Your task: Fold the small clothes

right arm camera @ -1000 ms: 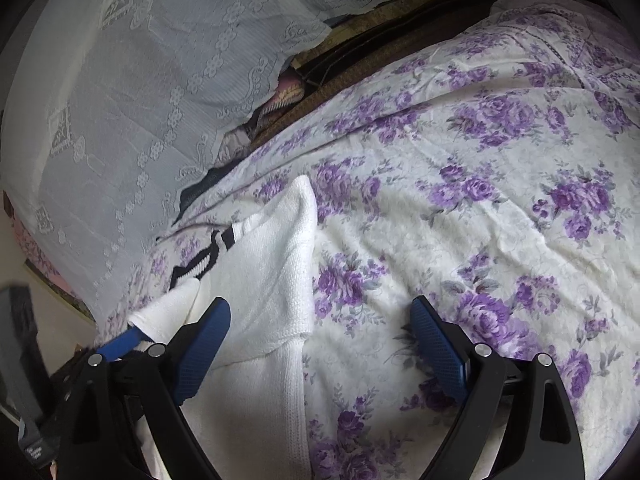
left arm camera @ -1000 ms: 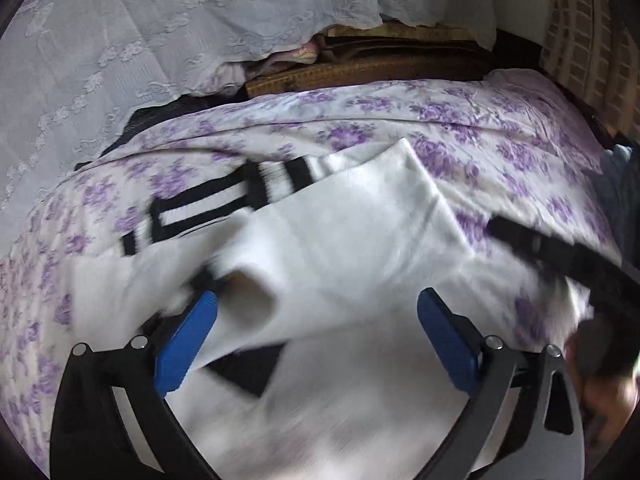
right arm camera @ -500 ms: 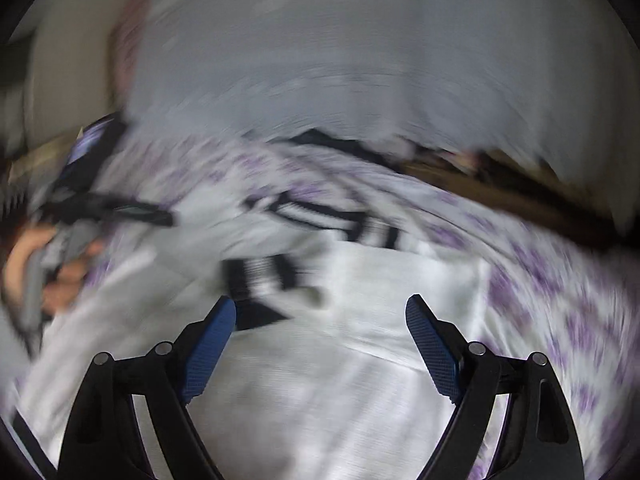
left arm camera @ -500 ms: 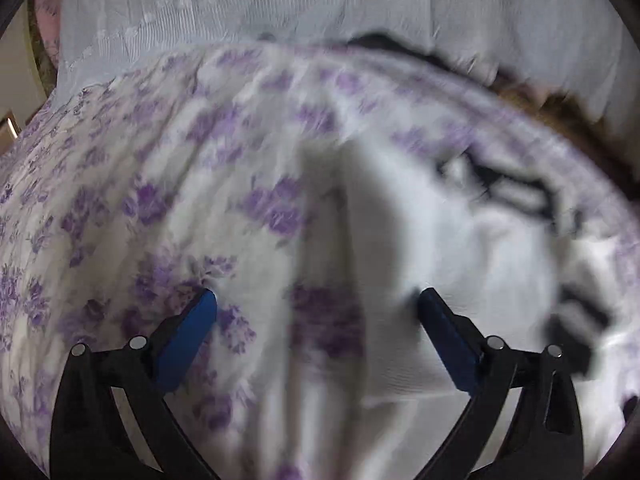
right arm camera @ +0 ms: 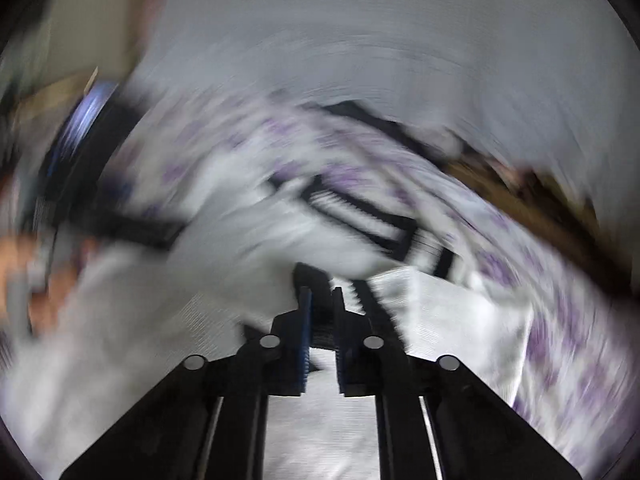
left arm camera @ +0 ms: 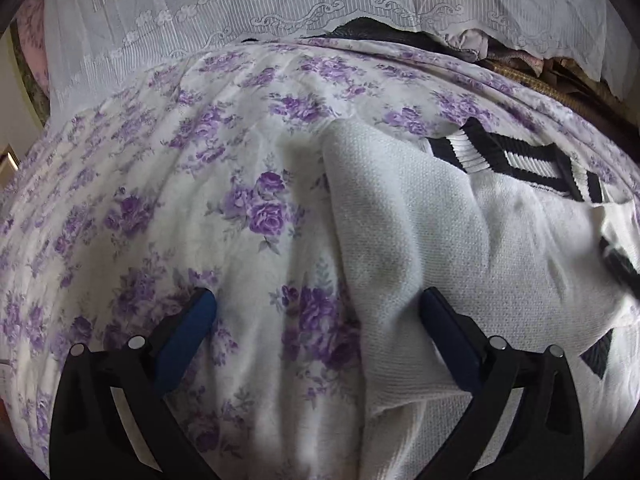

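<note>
Left gripper: jaws wide apart, nothing between them. Blue pads sit low over the bedsheet, white with purple flowers. The left finger is over bare sheet; the right finger overlaps the near edge of the sweater.

Sweater: white knit, lying on the sheet, mostly ahead of and beside the left gripper's right finger. Its left edge is a folded-over flap running forward from between the jaws. Black-and-white striped trim lies at its far end, ahead and to the right of the jaws. A second bit of black trim shows at the right edge, beside the right finger.

Lace cloth: white, hanging beyond the far edge of the sheet, well ahead of the jaws.

Right gripper: jaws drawn close together with dark ribbed fabric, apparently the sweater's trim, between the pads. The view is heavily motion-blurred, so the exact grip cannot be told. White knit of the sweater lies under and on both sides of the jaws; striped trim lies ahead of them.

Left gripper in the right wrist view: a dark blurred shape far to the left of the jaws, with a hand below it.
</note>
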